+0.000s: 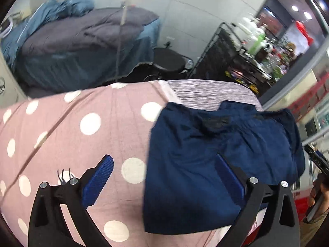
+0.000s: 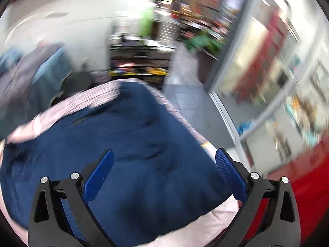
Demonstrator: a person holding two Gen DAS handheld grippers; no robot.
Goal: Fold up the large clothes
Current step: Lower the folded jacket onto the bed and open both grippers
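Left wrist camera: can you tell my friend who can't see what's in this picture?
A dark blue garment lies folded on a pink sheet with white dots. The left gripper hangs over it, open and empty. A blue-covered bed stands behind.

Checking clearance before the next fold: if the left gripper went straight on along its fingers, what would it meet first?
Most likely the left edge of the navy garment on the pink dotted sheet. The left gripper is open and empty; depth is unclear.

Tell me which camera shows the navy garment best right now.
Left wrist: the navy garment is sharp, its edges visible against the dotted sheet. Right wrist shows it closer but motion-blurred and cut off.
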